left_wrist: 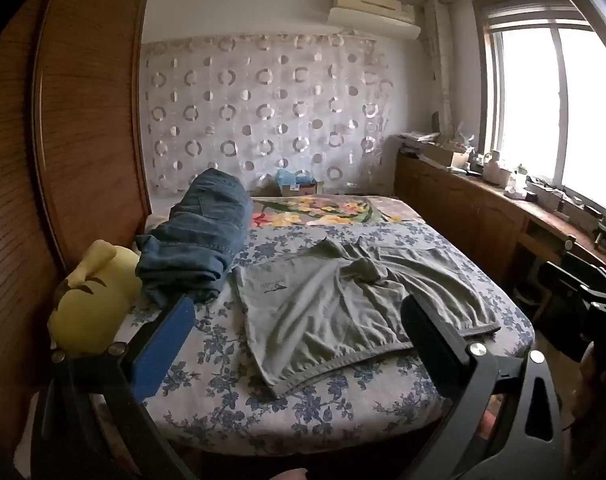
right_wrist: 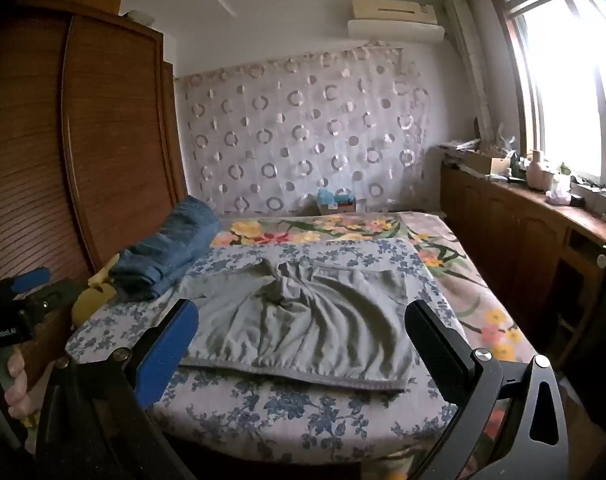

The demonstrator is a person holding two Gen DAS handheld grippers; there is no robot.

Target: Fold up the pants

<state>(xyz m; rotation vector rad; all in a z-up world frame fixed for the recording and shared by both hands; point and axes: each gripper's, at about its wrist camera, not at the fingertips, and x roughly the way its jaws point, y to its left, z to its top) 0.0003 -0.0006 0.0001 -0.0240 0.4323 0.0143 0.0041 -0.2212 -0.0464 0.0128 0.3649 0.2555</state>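
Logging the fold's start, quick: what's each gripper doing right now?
Left gripper: open, holding nothing, above the wrinkled grey-green cotton pants.
Right gripper: open, holding nothing.

Daylight floods through a window (left_wrist: 559,108) onto a bed (left_wrist: 303,400) with floral sheets, flanked by a wooden wardrobe (left_wrist: 87,100), a circle-patterned curtain (left_wrist: 263,112) and an air conditioner (left_wrist: 375,12).

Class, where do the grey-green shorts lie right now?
In both wrist views the grey-green shorts lie spread flat mid-bed on the blue floral sheet, just right of the folded jeans, waistband towards the cameras.
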